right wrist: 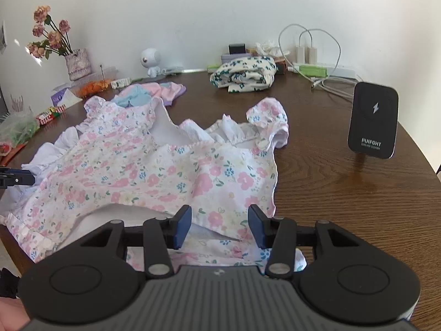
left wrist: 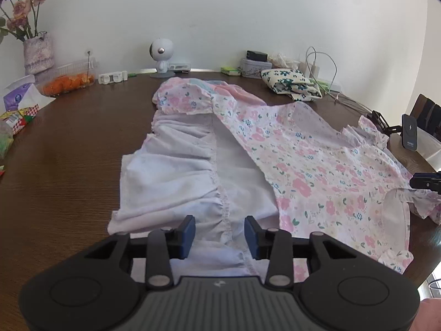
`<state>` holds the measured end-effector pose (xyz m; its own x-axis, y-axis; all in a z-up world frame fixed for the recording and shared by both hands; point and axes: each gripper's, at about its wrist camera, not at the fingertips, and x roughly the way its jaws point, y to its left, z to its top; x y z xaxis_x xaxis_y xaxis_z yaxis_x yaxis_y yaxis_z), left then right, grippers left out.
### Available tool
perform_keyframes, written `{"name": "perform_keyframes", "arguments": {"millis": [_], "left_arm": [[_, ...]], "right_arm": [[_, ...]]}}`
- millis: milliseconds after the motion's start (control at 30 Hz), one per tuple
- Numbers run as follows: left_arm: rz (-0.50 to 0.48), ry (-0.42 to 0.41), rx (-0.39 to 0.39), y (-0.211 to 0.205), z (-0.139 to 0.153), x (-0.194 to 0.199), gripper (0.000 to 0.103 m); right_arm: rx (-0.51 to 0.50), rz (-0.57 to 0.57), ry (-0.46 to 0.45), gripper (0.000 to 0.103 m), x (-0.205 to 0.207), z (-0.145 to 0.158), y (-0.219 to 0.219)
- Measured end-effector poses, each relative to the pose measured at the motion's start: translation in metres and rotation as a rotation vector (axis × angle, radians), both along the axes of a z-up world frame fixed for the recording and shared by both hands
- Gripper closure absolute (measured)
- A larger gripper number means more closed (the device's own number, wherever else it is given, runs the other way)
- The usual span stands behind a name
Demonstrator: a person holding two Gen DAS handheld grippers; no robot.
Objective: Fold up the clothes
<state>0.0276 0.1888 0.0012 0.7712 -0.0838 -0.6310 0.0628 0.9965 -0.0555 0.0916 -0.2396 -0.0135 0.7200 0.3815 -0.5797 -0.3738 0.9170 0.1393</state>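
1. Left wrist view: the left gripper (left wrist: pixel 219 236) hovers with its blue-padded jaws spread wide and nothing between them. Directly under and ahead of it lies the small pink-and-white floral cotton dress (left wrist: pixel 303 165), spread over the dark brown wooden table (left wrist: pixel 69 165). The part of the dress nearest these jaws is turned over, so its plain white gathered lining (left wrist: pixel 176 171) faces up, with a ruffled seam running forward from between the fingers. Off to the right, at the dress's far edge, the tip of the right gripper (left wrist: pixel 425 183) shows; from here I cannot tell how it stands.

2. Right wrist view: the right gripper (right wrist: pixel 219 227) is also spread wide and empty, poised over the near edge of the dress (right wrist: pixel 154 171). The neckline and a puffed sleeve (right wrist: pixel 268 122) lie ahead of it, and the left gripper's tip (right wrist: pixel 16 179) pokes in at far left. Further ahead sits an already folded cream garment with dark green flowers (right wrist: pixel 244 75), and ahead to the right a black wireless charger stand (right wrist: pixel 372 120) is well apart from the dress.

3. Handling, as I judge it: the dress looks thin, light and floppy, so it will sag and crease between grips instead of holding shape. Gathered ruffles bunch easily. The best holds seem to be the doubled hem or seam edges just under each gripper, pinching both layers, one gripper at each side, so the fabric lifts evenly.
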Motion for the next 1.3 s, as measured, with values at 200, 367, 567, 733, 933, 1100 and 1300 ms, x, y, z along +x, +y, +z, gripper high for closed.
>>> {"name": "perform_keyframes", "arguments": {"millis": [200,367,567,733,933,1100,1300], "left_arm": [[-0.028,-0.142,0.067,-0.001,0.034,-0.039,0.01],[-0.123,-0.155,0.151,-0.019,0.035,-0.073,0.008],[-0.198,-0.127,0.181,-0.044,0.021,-0.099,0.005],[-0.227,-0.101,0.273,-0.056,0.013,-0.109,0.005],[-0.224,-0.096,0.417,-0.061,0.008,-0.119,0.009],[-0.218,-0.045,0.513,-0.06,0.001,-0.122,0.018],[-0.216,0.015,0.628,-0.055,-0.005,-0.114,0.036]], "right_arm": [[-0.005,0.06,-0.164,0.0,-0.039,0.039,-0.007],[-0.088,0.122,-0.166,0.0,-0.065,0.042,-0.004],[-0.131,0.123,-0.131,0.0,-0.082,0.027,-0.006],[-0.202,0.123,-0.134,0.0,-0.091,0.019,-0.008],[-0.351,0.135,-0.167,0.0,-0.097,0.012,0.001],[-0.43,0.162,-0.192,0.001,-0.093,0.006,0.015],[-0.527,0.219,-0.202,0.013,-0.089,0.003,0.032]]}}
